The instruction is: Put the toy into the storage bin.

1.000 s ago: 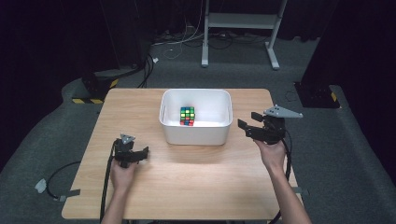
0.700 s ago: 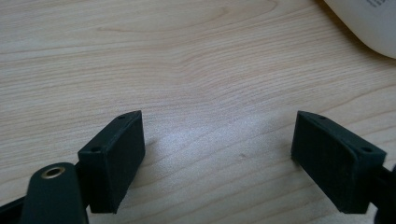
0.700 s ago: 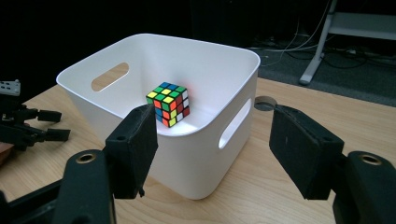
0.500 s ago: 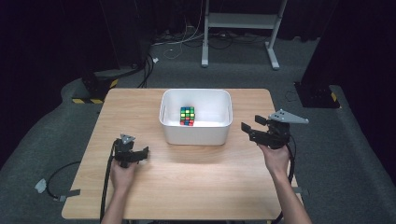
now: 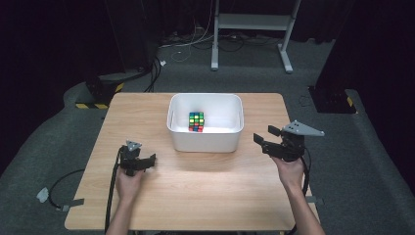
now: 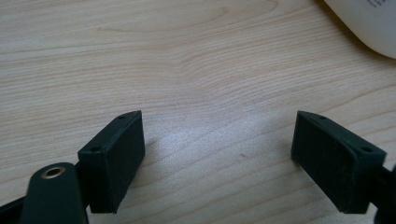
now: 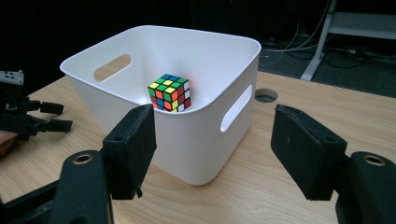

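Pale wood-grain table (image 6: 196, 60) with soft sheen; smooth white plastic tub (image 7: 196, 135); glossy cube (image 7: 170, 91) stickers; matt black jaws.

White bin (image 5: 205, 139) stands mid-table, its walls the sole obstacle between both sides. Its open top gives access from above to the Rubik's cube (image 5: 196, 121) inside. Bare wooden table (image 5: 205, 191) lies near, left and right of it.

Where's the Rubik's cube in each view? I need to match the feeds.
High view: the Rubik's cube lies in the white bin, left of the bin's middle, on the wooden table.
Right gripper view: the cube sits on the bin's floor, upper centre, beyond the open right gripper.
Left gripper view: not in it; a corner of the bin shows top right.
Shared landmark: the white bin.
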A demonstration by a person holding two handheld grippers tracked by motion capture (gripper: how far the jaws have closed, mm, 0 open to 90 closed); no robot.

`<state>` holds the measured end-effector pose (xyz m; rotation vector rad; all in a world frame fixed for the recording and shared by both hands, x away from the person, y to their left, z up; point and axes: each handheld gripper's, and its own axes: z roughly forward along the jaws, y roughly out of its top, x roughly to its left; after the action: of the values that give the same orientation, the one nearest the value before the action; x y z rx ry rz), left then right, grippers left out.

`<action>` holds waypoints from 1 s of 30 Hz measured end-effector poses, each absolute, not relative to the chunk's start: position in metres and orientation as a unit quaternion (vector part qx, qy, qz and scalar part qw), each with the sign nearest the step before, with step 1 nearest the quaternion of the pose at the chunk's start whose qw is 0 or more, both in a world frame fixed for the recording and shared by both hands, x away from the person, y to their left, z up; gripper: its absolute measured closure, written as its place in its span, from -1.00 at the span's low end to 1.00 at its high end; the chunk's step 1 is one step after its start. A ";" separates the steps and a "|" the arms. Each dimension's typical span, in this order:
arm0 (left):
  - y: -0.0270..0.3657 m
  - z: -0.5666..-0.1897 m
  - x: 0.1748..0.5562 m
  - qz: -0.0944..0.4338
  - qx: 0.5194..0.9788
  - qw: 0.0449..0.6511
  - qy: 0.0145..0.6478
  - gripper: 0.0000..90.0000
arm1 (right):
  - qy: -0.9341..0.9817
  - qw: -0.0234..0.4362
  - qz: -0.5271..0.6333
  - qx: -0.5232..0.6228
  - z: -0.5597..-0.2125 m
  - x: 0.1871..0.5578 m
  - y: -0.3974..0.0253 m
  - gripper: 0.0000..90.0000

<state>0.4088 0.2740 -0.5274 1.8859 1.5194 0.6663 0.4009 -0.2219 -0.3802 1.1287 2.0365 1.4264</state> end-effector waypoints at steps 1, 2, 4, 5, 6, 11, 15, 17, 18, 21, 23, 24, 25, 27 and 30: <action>0.274 -0.527 0.409 0.252 0.714 0.309 0.575 -0.61 | 0.730 0.205 0.512 0.404 -0.381 0.400 -0.222 -0.31; 0.274 -0.527 0.409 0.252 0.714 0.309 0.575 -0.61 | 0.730 0.206 0.512 0.404 -0.382 0.399 -0.222 -0.31; 0.274 -0.527 0.409 0.252 0.714 0.310 0.575 -0.61 | 0.730 0.207 0.511 0.404 -0.384 0.397 -0.222 -0.31; 0.274 -0.527 0.409 0.252 0.714 0.309 0.575 -0.61 | 0.730 0.207 0.510 0.404 -0.385 0.397 -0.222 -0.31; 0.274 -0.527 0.409 0.252 0.714 0.310 0.575 -0.61 | 0.731 0.208 0.510 0.404 -0.386 0.396 -0.222 -0.31; 0.274 -0.527 0.409 0.252 0.714 0.309 0.575 -0.61 | 0.729 0.205 0.511 0.406 -0.392 0.392 -0.224 -0.31; 0.274 -0.527 0.409 0.252 0.714 0.309 0.575 -0.61 | 0.729 0.202 0.511 0.408 -0.396 0.390 -0.224 -0.31; 0.274 -0.527 0.409 0.252 0.714 0.309 0.575 -0.61 | 0.728 0.200 0.513 0.408 -0.399 0.389 -0.225 -0.31; 0.274 -0.527 0.409 0.252 0.714 0.309 0.575 -0.61 | 0.728 0.198 0.513 0.409 -0.400 0.389 -0.224 -0.31; 0.274 -0.527 0.409 0.252 0.714 0.310 0.575 -0.61 | 0.727 0.196 0.514 0.411 -0.403 0.388 -0.224 -0.31; 0.274 -0.528 0.409 0.252 0.714 0.310 0.575 -0.61 | 0.727 0.195 0.514 0.412 -0.405 0.387 -0.224 -0.31; 0.274 -0.528 0.409 0.252 0.714 0.310 0.575 -0.61 | 0.726 0.194 0.515 0.412 -0.406 0.387 -0.224 -0.31; 0.274 -0.528 0.409 0.252 0.714 0.310 0.575 -0.61 | 0.726 0.194 0.515 0.412 -0.407 0.387 -0.224 -0.31; 0.274 -0.528 0.409 0.252 0.714 0.310 0.575 -0.61 | 0.726 0.192 0.515 0.414 -0.410 0.386 -0.223 -0.31; 0.274 -0.527 0.409 0.252 0.714 0.310 0.575 -0.61 | 0.727 0.193 0.513 0.413 -0.413 0.385 -0.223 -0.31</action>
<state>0.4087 0.2740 -0.5275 1.8868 1.5186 0.6664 0.3852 -0.2227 -0.4130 1.1586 2.0403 1.4407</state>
